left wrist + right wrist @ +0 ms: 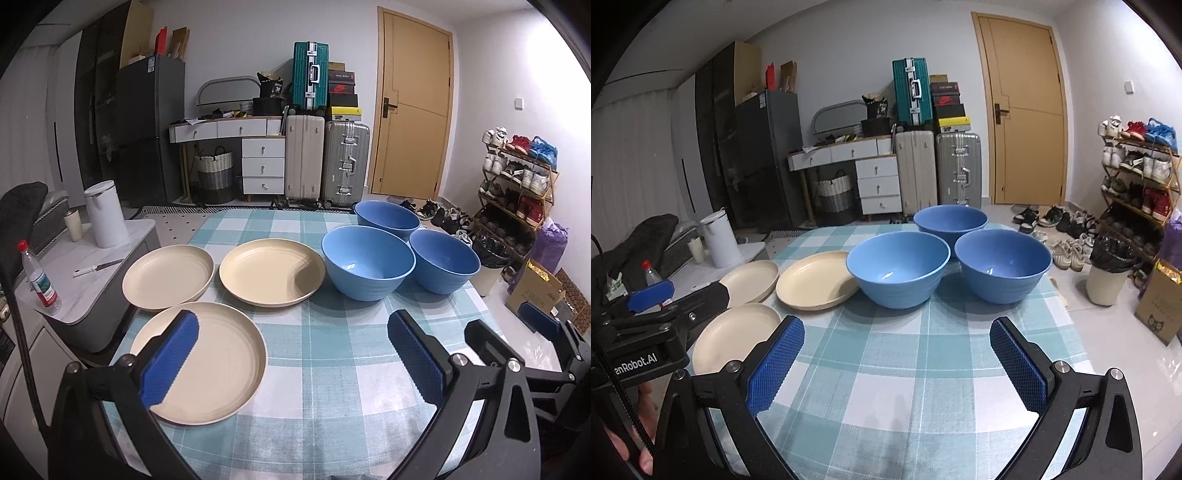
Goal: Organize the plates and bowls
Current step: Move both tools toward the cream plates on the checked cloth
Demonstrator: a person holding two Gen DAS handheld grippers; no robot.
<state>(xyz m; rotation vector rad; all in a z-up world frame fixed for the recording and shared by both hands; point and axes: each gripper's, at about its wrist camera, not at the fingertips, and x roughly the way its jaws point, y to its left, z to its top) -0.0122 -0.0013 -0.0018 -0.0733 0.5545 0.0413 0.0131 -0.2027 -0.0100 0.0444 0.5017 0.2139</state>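
The left gripper (pixel 291 354) is low over the near part of the table (pixel 332 387), and its jaws are wide apart with nothing between them. Its left blue pad (pixel 170 358) hangs over the near plate (pixel 218 365). The right gripper (pixel 897 365) is near too, just to the right of the other one, and its jaws are also wide with nothing held. In the right wrist view, the side of the left gripper shows white letters that read "enRobot.AI", with the start cut off. A hand (pixel 642 439) shows a little at the near left edge.

The table has a cloth with blue and white squares. On it are 3 cream plates, all on the left side and none stacked. 1 is near, and the middle plate (pixel 271 271) and the far left plate (pixel 168 277) lie behind it, close side by side. To the right are 3 blue bowls, all upright. The near left bowl (pixel 367 262) sits just beside the middle plate. The right bowl (pixel 445 260) is close to it, and the far bowl (pixel 388 216) is behind them both.

Left of the table, a side table (pixel 88 291) holds 1 water bottle (pixel 38 277) with a red cap, 1 knife (pixel 98 267) and 1 white kettle (pixel 105 214).

Far away stand 3 suitcases: 1 beige suitcase (pixel 304 158), 1 silver suitcase (pixel 345 162) and 1 green suitcase (pixel 310 75) on top. There is also 1 yellow door (pixel 413 107). The shoe box labels are too small to read.
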